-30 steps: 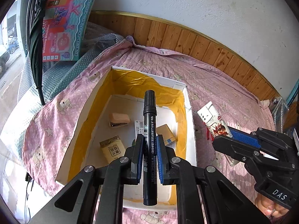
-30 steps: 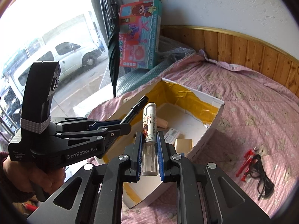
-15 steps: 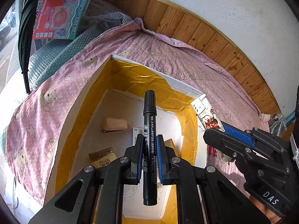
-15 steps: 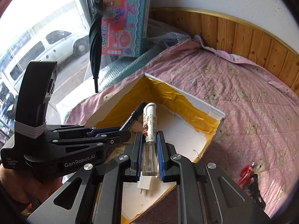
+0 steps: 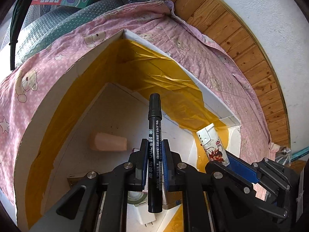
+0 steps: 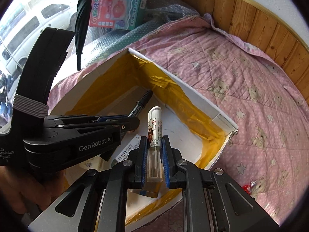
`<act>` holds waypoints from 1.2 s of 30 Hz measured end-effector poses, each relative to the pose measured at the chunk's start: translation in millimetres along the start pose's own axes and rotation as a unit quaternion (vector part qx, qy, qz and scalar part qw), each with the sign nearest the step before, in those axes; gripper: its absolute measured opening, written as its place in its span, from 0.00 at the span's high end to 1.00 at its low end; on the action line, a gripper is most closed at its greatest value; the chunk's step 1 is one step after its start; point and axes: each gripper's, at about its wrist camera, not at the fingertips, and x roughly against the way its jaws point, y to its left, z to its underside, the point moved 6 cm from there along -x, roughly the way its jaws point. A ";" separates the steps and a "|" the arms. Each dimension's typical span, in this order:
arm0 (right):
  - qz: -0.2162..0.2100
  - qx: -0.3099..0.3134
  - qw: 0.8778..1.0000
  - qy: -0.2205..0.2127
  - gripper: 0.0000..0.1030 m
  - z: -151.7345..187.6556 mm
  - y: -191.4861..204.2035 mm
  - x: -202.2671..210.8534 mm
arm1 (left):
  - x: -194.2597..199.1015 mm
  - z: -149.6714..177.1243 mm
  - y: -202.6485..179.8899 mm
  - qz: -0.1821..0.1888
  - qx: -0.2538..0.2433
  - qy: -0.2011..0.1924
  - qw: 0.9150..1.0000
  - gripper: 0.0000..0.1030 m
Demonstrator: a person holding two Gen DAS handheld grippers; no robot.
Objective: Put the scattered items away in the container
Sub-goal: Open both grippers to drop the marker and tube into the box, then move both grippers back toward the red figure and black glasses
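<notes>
Left wrist view: my left gripper (image 5: 153, 159) was clamped on a marker (image 5: 154, 147), held over the box (image 5: 63, 89); a stapler (image 5: 108, 142) lay inside.

Right wrist view: my right gripper (image 6: 154, 155) was clamped on a tube (image 6: 154, 133), also above the box (image 6: 195, 94). The bed (image 6: 241, 77) carried the box.

- Bright daylight enters through the window (image 6: 29, 25), blown out to white glare.
- Yellow tape (image 5: 173, 89) lining the box shines.
- Fisheye bending curves the edges; corners vignette black.
</notes>
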 end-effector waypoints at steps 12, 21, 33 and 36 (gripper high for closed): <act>0.031 0.034 0.998 0.038 0.85 -5.1 -9.5 -25.7 | -42.2 -11.8 13.6 0.023 0.088 0.010 0.996 0.87; 0.050 0.013 0.999 0.007 0.84 -5.5 -23.3 -14.1 | -52.0 -14.2 15.7 0.068 0.104 0.010 0.992 0.76; 0.007 -0.047 0.997 -0.055 0.84 22.9 -14.1 31.2 | 0.4 12.0 1.6 0.021 0.010 -0.013 1.000 0.76; -0.008 -0.060 0.996 -0.070 0.84 33.0 -7.5 42.4 | 17.9 24.3 -8.2 0.017 -0.021 -0.027 0.999 0.76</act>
